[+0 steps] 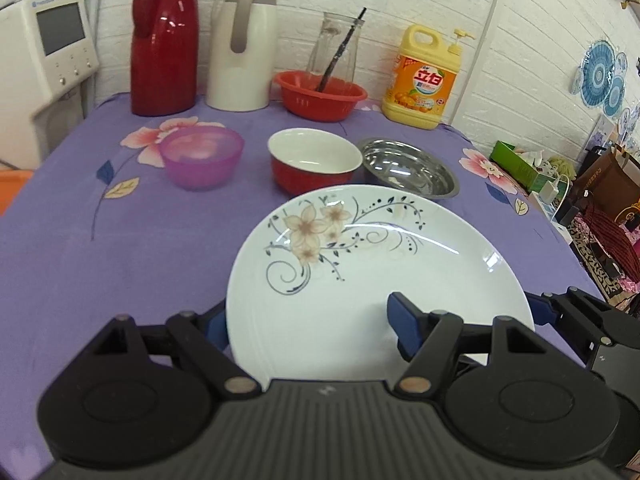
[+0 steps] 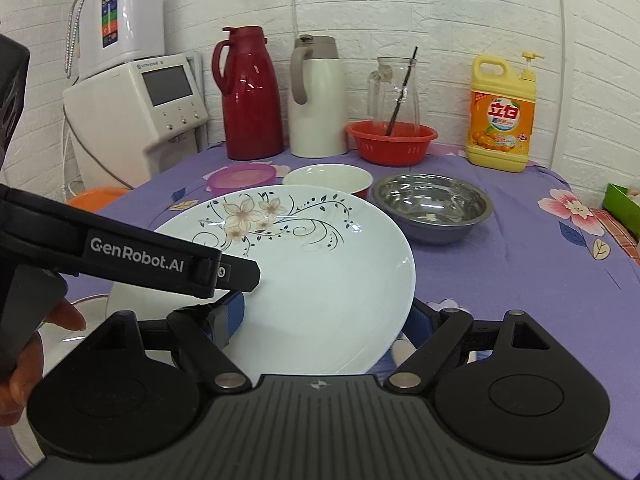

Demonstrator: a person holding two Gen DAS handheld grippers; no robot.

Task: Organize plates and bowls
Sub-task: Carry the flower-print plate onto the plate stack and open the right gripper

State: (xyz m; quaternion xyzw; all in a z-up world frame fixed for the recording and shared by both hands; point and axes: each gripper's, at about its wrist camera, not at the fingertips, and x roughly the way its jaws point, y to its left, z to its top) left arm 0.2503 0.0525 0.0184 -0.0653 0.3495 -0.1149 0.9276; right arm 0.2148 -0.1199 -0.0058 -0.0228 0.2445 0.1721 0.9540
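A white plate with a flower print [image 1: 360, 264] [image 2: 320, 248] hangs tilted above the purple tablecloth [image 1: 120, 260], hiding the feet of the bowls behind it. My left gripper [image 1: 310, 324] is shut on its left side: one blue pad sits at the rim, the other on the plate's upper face. My right gripper [image 2: 326, 314] is shut on its right side the same way. The left gripper's finger [image 2: 240, 272] crosses the right wrist view. Behind the plate stand a purple bowl [image 1: 202, 156], a red bowl with a white inside [image 1: 314, 156] and a steel bowl [image 1: 408, 168].
Along the back wall stand a red thermos [image 1: 164, 40], a white jug [image 1: 242, 48], a red basket [image 1: 322, 94] holding a glass pitcher, and a yellow detergent bottle [image 1: 422, 76]. A white appliance [image 1: 44, 60] stands left of the table. Clutter lies past the right edge.
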